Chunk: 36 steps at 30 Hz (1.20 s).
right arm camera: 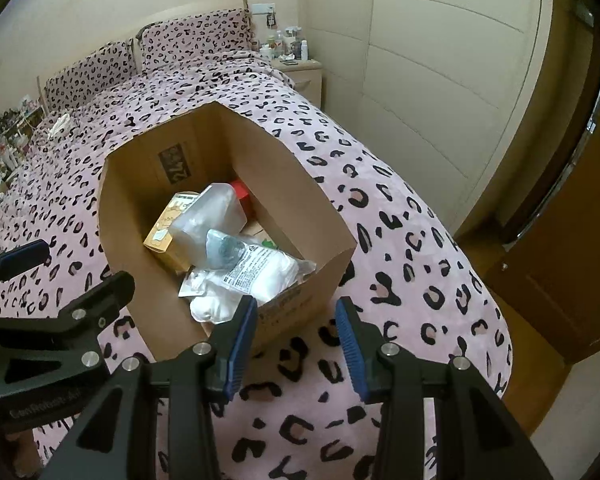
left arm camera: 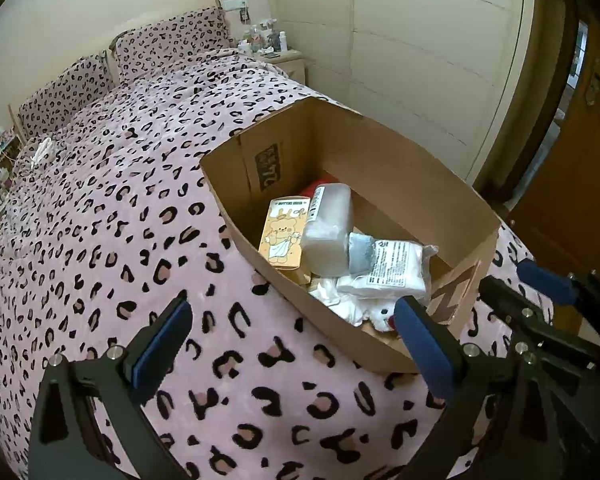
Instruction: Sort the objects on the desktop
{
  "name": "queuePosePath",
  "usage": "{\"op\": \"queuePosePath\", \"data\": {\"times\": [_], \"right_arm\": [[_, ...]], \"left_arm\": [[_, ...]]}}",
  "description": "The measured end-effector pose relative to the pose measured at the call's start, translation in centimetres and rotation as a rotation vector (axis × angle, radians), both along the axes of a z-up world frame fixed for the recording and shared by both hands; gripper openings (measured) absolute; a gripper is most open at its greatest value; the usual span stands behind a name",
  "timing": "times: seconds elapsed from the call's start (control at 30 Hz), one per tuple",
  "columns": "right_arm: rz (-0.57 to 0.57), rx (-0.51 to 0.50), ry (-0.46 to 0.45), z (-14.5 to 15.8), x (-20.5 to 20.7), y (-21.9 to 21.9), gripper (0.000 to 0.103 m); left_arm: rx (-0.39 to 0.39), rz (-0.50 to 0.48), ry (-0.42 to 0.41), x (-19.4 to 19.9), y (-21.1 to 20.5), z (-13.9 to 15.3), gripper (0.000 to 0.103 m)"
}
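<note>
An open cardboard box [left arm camera: 384, 152] stands on a pink leopard-print bed; it also shows in the right wrist view [right arm camera: 140, 184]. Inside lie a yellow bear-print packet [left arm camera: 282, 236], a clear plastic container [left arm camera: 328, 228], a white wrapped pack [left arm camera: 392, 272] and white soft items [left arm camera: 340, 304]. My left gripper [left arm camera: 292, 320] is open and empty, just in front of the box's near wall. My right gripper [right arm camera: 296, 328] is open and empty at the box's near corner. The right gripper shows at the right edge of the left wrist view [left arm camera: 540, 292].
The bedspread [left arm camera: 100, 240] covers the whole bed, with two matching pillows [left arm camera: 168, 40] at the head. A bedside table with bottles [right arm camera: 296, 60] stands by the white wardrobe [right arm camera: 440, 80]. A wooden door [right arm camera: 572, 260] is at right. Cluttered shelves [right arm camera: 4, 152] are at far left.
</note>
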State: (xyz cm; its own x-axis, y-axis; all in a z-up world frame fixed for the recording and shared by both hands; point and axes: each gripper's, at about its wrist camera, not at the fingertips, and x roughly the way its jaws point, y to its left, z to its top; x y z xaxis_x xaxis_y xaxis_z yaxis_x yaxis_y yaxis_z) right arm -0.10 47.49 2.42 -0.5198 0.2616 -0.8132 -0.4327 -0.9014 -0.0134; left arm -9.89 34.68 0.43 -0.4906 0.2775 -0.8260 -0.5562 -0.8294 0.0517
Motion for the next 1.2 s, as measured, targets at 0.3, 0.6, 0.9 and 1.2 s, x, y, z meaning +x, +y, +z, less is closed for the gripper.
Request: {"op": "queuePosePath", "data": {"times": [0.3, 0.6, 0.9, 1.2], "right_arm": [[0.01, 0.043, -0.017, 0.19, -0.5, -0.69, 0.042], [0.007, 0.044, -0.015, 0.17, -0.53, -0.81, 0.042], [0.007, 0.039, -0.018, 0.05, -0.63, -0.87, 0.042], [0.002, 0.044, -0.012, 0.12, -0.52, -0.95, 0.042]], "left_arm": [[-0.004, 0.016, -0.02, -0.43, -0.59, -0.59, 0.102], [-0.006, 0.02, -0.027, -0.48, -0.51, -0.64, 0.102], [-0.016, 0.025, -0.018, -0.52, -0.58, -0.51, 0.102], [-0.012, 0.024, -0.008, -0.59, -0.46, -0.15, 0.102]]}}
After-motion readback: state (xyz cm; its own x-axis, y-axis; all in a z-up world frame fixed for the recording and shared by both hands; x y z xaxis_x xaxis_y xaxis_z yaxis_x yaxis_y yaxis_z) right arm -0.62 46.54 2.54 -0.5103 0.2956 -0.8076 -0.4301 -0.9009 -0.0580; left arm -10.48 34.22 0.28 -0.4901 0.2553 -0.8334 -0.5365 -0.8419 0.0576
